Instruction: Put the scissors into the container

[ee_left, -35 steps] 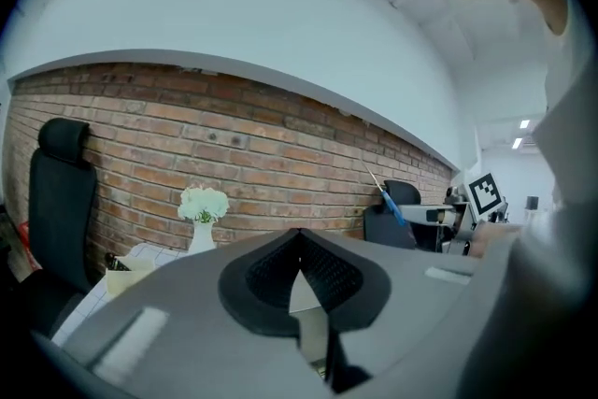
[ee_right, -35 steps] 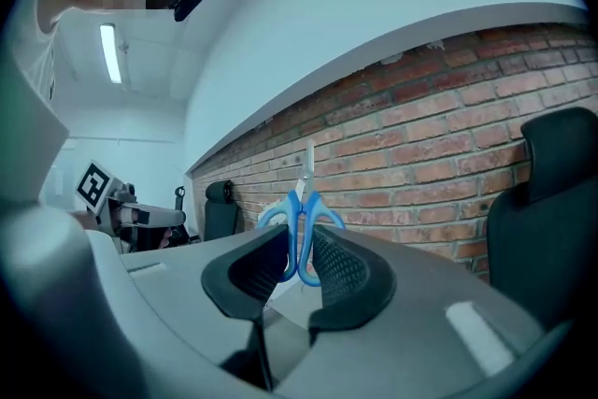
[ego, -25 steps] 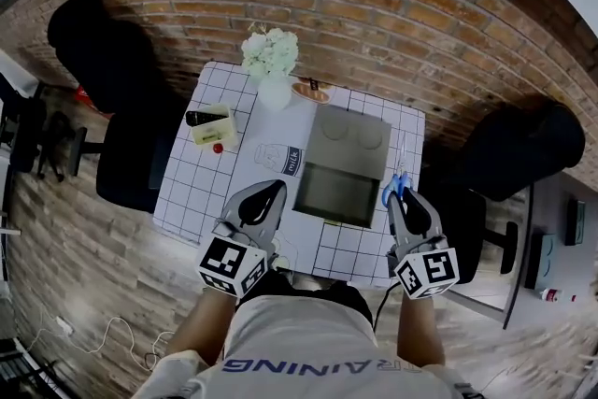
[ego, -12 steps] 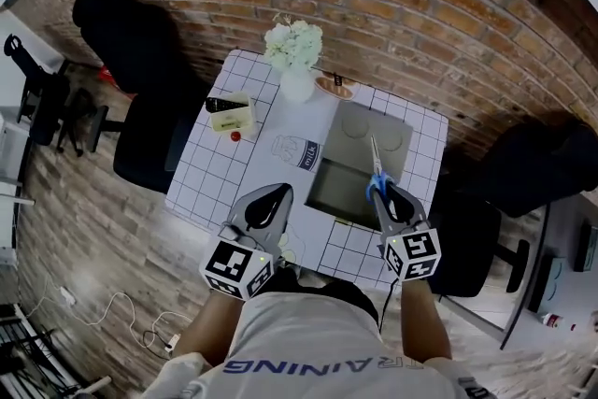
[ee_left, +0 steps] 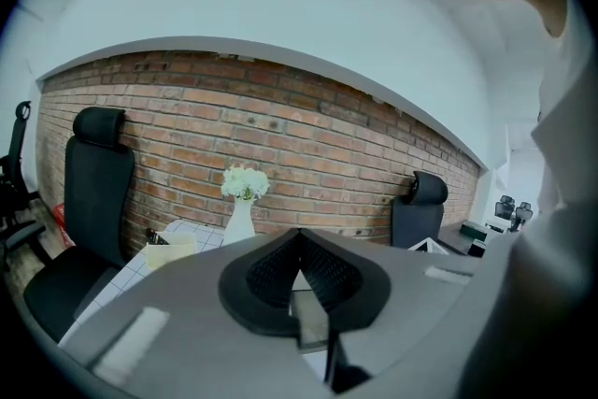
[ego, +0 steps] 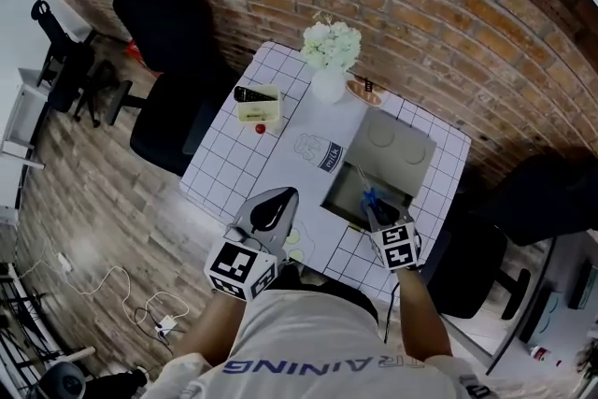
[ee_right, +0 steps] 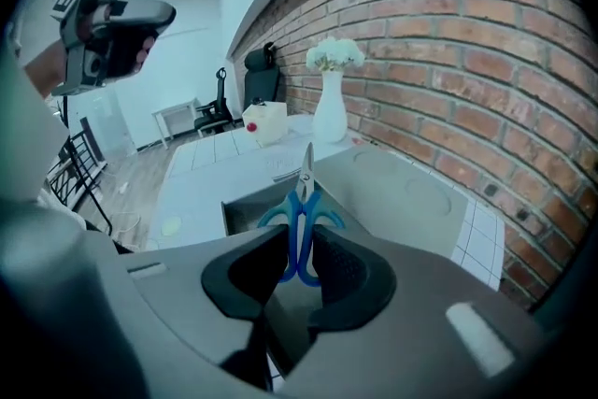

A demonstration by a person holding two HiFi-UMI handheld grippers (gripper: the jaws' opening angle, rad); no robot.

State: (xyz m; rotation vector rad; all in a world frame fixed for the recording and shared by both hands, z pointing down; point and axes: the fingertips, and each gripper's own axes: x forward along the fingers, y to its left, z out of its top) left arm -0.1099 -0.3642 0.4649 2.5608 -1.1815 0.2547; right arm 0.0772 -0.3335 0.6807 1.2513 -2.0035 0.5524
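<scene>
Blue-handled scissors (ee_right: 300,218) are clamped by the handles in my right gripper (ee_right: 297,249), with the short blades pointing out ahead. In the head view the scissors (ego: 371,198) and the right gripper (ego: 377,212) hang low over the open compartment of the grey container (ego: 402,165) on the checked table. The container's flat top (ee_right: 411,192) has two round recesses, and its dark opening lies just beyond the blades. My left gripper (ego: 277,201) is near the table's front edge, left of the container. Its jaws meet at the tips, with nothing between them (ee_left: 299,236).
A white vase of flowers (ego: 329,61) stands at the table's far edge beside a small dish (ego: 366,92). A cream box (ego: 258,108) and a small red thing (ego: 261,128) sit at far left. Black chairs (ego: 163,23) flank the table before a brick wall.
My right gripper has dropped with the scissors from above the container's right side to low over its open compartment, tipping downward. The left gripper has shifted only slightly.
</scene>
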